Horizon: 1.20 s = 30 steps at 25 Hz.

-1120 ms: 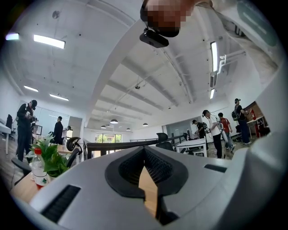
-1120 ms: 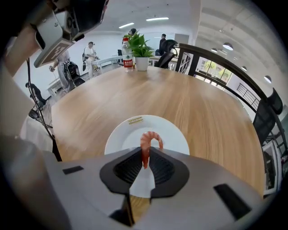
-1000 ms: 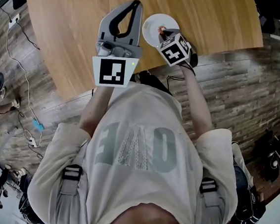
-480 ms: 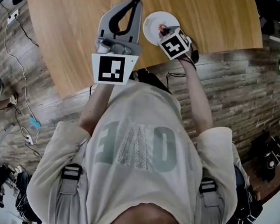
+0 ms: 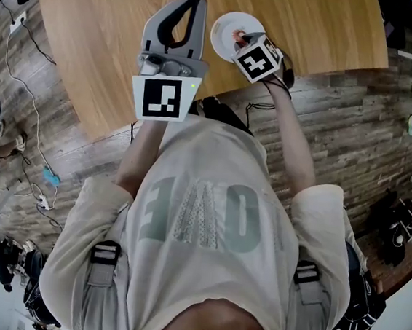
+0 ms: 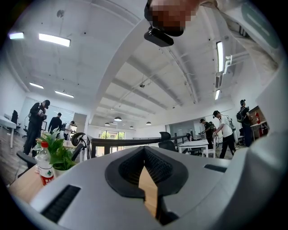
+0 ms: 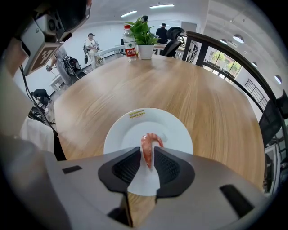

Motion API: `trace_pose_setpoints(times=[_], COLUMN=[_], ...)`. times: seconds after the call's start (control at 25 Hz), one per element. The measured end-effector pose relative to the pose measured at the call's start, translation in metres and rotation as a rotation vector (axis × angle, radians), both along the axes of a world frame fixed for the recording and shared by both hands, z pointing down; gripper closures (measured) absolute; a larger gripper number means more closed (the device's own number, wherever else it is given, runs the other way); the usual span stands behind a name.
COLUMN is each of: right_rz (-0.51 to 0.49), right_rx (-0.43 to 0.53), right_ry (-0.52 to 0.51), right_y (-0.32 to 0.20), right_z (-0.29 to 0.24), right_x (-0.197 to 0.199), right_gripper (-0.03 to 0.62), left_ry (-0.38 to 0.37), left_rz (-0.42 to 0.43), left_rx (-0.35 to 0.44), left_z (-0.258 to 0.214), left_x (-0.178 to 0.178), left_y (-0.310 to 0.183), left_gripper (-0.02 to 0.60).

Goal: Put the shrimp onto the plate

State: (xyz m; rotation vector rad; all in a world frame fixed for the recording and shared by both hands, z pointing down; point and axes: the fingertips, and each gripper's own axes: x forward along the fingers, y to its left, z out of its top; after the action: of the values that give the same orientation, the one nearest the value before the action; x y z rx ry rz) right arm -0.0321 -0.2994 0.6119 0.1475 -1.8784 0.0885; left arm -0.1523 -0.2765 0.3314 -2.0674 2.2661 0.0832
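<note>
**Shrimp over the plate, let-go starting**

We're at the drop-off step. Our right claw (image 7: 146,155) points steeply down over the white plate (image 7: 128,128), which sits near the edge of the worktop (image 7: 202,103) closest to us. The shrimp (image 7: 146,147) runs betw. the two pads, its curled end poking out past the tips toward the plate. As far as we can tell the pads touch it on both sides, so it's gripped. The jaws have just been opening a bit w/ the shrimp between them, so we judge the release is beginning. We can't tell whether the shrimp's far end touches the plate yet. It's over the middle part of the plate, not near the rim.

Our left claw (image 6: 144,150) is held level off to the side above the worktop, tips together, nothing in it. It has no part in this step.

Next move, in our view: open the right claw wider so the shrimp drops free approx. mid-plate, then lift straight up w/o dragging it. Main risk is the shrimp sticking to one pad and riding up w/ the claw.
</note>
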Motion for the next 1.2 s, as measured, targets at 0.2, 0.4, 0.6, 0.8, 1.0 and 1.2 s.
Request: trace_pose_setpoints(times=[0.2,0.4,0.6,0.8,1.0,1.2], right_rz=[0.003,0.012,0.035,0.052,0.063,0.112], right_rx=[0.034,0.018,0.024,0.034,0.044,0.041], right_ry=[-0.003,-0.028,-0.060,-0.068,-0.098,-0.191], right_y=[-0.014,-0.014,-0.013,-0.013,-0.013,-0.015], right_z=[-0.003,-0.010,-0.016,-0.023,-0.035,-0.053], right_x=[0.003,0.005,0.007,0.008,0.005,-0.005], right_gripper=[0.395,0.378,0.378,0.378,0.378,0.372], left_ry=[0.006,-0.002,-0.010,-0.007,-0.016,-0.015], left_rz=[-0.002,-0.004,-0.002,0.013,0.028,0.035], left_rx=[-0.003,-0.003,0.007,0.007,0.010,0.016], left_z=[0.001,-0.001,-0.004,-0.004,-0.008,-0.011], left_x=[0.000,-0.003,-0.003,0.003,0.008,0.008], left_y=[0.001,0.003,0.003,0.002,0.001,0.001], left_gripper=[0.572,0.572,0.572,0.572,0.572,0.572])
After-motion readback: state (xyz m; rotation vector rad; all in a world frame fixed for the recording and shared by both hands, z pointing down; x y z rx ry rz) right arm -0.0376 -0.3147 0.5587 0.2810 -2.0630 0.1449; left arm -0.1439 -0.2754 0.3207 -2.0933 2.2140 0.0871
